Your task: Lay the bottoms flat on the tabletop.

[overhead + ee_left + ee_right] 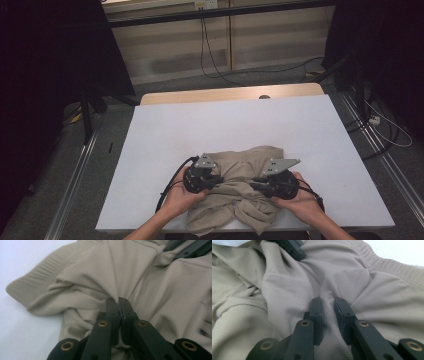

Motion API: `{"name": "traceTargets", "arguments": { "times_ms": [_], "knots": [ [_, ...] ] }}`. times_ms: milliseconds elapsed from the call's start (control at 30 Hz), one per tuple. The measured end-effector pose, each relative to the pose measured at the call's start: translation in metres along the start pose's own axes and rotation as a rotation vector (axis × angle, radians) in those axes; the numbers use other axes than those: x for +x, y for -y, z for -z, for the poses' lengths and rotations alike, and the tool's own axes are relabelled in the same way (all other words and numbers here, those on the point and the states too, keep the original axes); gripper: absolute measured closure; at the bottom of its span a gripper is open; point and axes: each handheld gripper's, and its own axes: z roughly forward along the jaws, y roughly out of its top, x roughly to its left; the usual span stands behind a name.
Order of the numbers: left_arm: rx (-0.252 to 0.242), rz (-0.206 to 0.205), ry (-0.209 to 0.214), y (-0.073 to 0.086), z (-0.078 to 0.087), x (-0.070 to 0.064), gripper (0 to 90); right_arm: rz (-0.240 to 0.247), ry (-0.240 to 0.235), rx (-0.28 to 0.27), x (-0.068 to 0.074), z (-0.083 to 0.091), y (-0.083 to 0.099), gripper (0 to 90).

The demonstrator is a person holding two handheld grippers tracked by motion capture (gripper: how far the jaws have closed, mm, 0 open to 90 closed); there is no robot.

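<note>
A crumpled beige garment (245,161) lies at the front middle of the white table (225,120). My left gripper (219,180) rests on the garment's left part, held in a hand, and points right. In the left gripper view its jaws are shut on a pinch of the beige garment (100,270), at the left gripper (119,302). My right gripper (256,183) sits on the right part and points left. In the right gripper view the right gripper (327,303) has its jaws close together with a thick fold of the garment (287,290) squeezed between them.
A wooden table edge (230,94) shows behind the white top. Cables (210,60) run over the grey floor at the back, dark stands rise at both sides, and metal rails (75,175) flank the table. White tabletop (20,327) lies left of the garment.
</note>
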Motion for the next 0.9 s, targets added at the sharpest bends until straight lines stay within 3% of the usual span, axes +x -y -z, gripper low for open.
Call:
{"name": "traceTargets", "arguments": {
  "times_ms": [67,133,200,233,300,400,500,600,700,833,900],
  "knots": [
    [0.002,0.001,0.008,0.008,0.008,-0.003,88.4,-0.001,-0.004,-0.005,0.002,-0.002,-0.002,73.6],
    [-0.017,0.035,0.031,0.016,0.015,-0.004,88.3,0.010,-0.005,-0.011,0.004,-0.003,-0.003,70.0],
    [-0.037,0.058,0.026,0.019,0.020,-0.004,87.2,0.005,-0.012,-0.015,0.004,-0.005,-0.005,66.5],
    [-0.048,0.059,0.004,0.019,0.020,-0.004,83.6,0.008,-0.009,-0.016,0.004,-0.006,-0.007,64.5],
    [-0.066,0.054,-0.039,0.017,0.020,-0.003,61.1,0.013,-0.006,-0.017,0.002,-0.005,-0.009,61.2],
    [-0.103,0.080,-0.042,0.014,0.024,0.004,43.7,-0.008,0.007,-0.047,-0.004,0.004,-0.013,52.7],
    [-0.181,0.086,-0.071,0.009,0.033,0.013,35.0,-0.051,0.040,-0.092,-0.016,0.020,-0.016,50.1],
    [-0.243,0.129,-0.159,-0.001,0.044,0.024,26.2,-0.104,0.095,-0.134,-0.035,0.035,-0.019,53.5],
    [-0.239,0.103,-0.224,-0.012,0.042,0.037,28.5,-0.164,0.167,-0.121,-0.057,0.043,-0.020,59.6],
    [-0.127,0.115,-0.233,-0.023,0.020,0.056,35.4,-0.223,0.273,-0.068,-0.091,0.035,-0.018,64.0],
    [-0.118,0.147,-0.228,-0.023,0.012,0.063,42.6,-0.289,0.282,-0.074,-0.107,0.028,-0.011,64.6]
  ]
}}
